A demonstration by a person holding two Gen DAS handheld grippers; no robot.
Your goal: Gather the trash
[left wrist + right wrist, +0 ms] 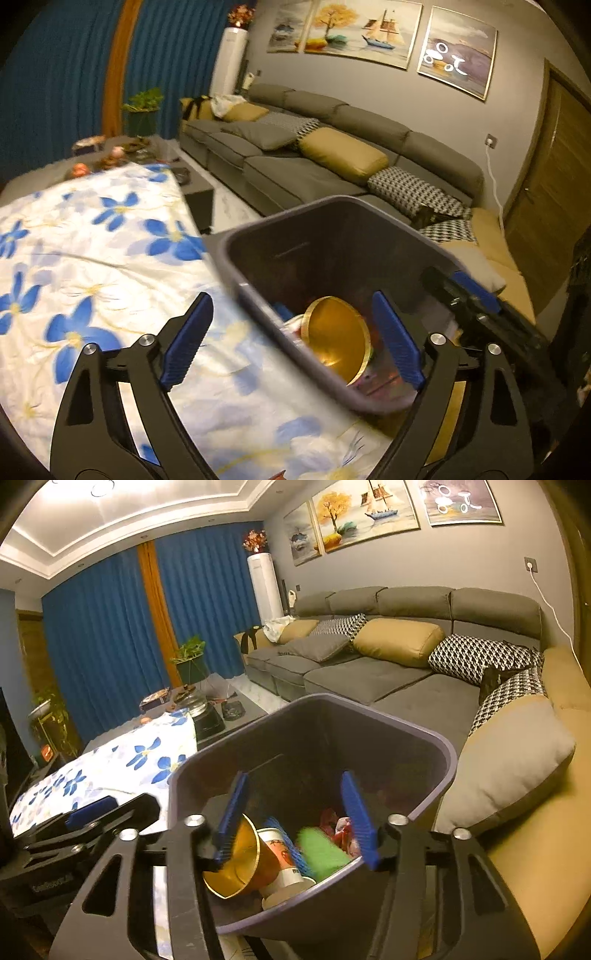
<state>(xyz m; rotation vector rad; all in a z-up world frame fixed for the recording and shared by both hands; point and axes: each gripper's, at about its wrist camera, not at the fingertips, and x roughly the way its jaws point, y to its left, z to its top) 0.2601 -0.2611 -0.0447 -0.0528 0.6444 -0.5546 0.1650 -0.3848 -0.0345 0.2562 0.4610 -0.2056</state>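
We record one possible lettering only: a faint white embossed line on the black body of the left gripper (51, 878), seen low at the left edge of the right wrist view, too blurred for us to spell out. We also note dark printed characters and a red figure on the white paper cup (284, 860) lying in the grey bin (436, 746), likewise too small and smeared to read. We find no other text, brand, number or sign legible in either view.
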